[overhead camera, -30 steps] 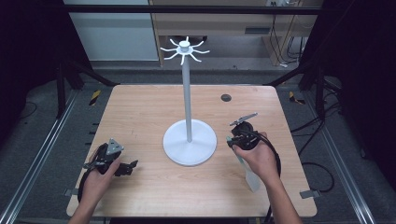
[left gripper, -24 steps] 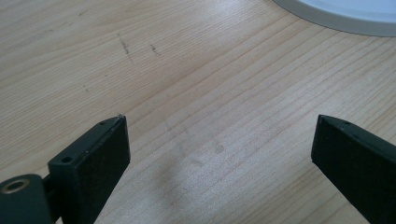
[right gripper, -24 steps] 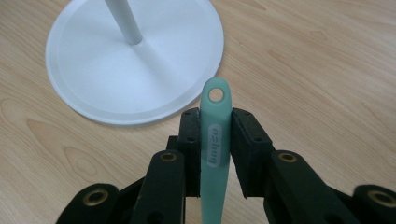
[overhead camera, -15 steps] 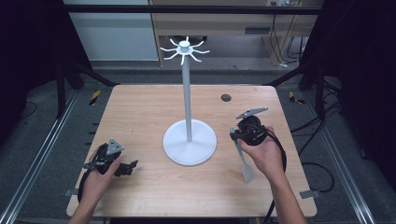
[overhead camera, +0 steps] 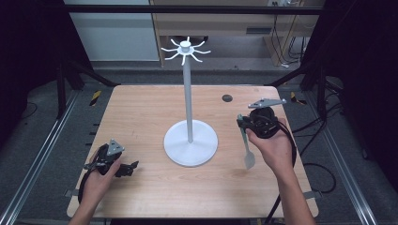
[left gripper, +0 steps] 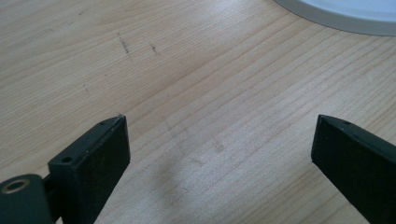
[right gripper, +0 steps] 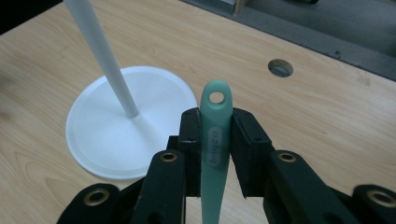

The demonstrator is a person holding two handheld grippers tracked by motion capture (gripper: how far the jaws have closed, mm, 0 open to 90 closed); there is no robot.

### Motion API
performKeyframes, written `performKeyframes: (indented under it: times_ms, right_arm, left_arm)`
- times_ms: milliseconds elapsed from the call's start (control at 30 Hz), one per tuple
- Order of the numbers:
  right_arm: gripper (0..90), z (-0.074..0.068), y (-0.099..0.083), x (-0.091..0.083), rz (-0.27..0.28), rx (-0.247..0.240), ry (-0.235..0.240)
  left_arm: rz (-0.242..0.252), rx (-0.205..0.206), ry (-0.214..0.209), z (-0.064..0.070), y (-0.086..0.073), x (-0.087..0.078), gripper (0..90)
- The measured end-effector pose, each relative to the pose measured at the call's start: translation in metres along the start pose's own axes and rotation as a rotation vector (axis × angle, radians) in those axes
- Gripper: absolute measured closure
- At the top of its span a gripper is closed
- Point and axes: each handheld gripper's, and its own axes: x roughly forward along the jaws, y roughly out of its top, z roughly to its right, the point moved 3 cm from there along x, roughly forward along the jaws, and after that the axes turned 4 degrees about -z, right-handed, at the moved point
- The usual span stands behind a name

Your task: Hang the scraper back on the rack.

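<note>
A white stand (overhead camera: 189, 143) with a round base, a tall pole and hook arms at its top (overhead camera: 186, 48) rises from the table's middle; its base (right gripper: 112, 130) and pole also show in the right gripper view. My right gripper (overhead camera: 244, 123) is lifted right of the base, shut on a pale green spoon-like utensil (right gripper: 214, 140) whose handle hole points toward the stand. The utensil's bowl end (overhead camera: 249, 159) hangs down toward the person. My left gripper (overhead camera: 131, 167) rests low on the table at the front left, its jaws wide open over bare wood (left gripper: 210, 140).
A wooden table (overhead camera: 141, 112) with a small round hole (overhead camera: 227, 98) at the back right. Metal frame rails run along both sides, and cables lie on the floor at the right. The stand's base edge (left gripper: 341, 14) lies beyond the left gripper.
The right gripper has lifted and moved right and back, raising the utensil off the table so it hangs from the jaws. The left gripper has stayed put.
</note>
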Motion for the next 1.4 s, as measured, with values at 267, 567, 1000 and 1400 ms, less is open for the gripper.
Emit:
performKeyframes:
  times_ms: [267,567,1000,1400]
  right_arm:
    - [75.0,-0.001,0.007,-0.008,0.072,0.004,-0.011]
    - [74.9,-0.002,0.017,-0.016,0.127,0.003,-0.009]
    - [74.9,-0.009,0.028,-0.024,0.178,-0.005,0.014]
    - [74.9,-0.018,0.042,-0.037,0.253,-0.015,0.034]
  left_arm:
    - [-0.001,0.000,0.000,0.000,0.000,0.000,4.2]
    - [0.000,0.001,-0.001,0.000,0.000,0.000,4.2]
    - [-0.001,0.001,-0.002,0.001,0.000,0.001,4.2]
    - [0.000,0.001,-0.001,0.000,0.000,0.000,4.2]
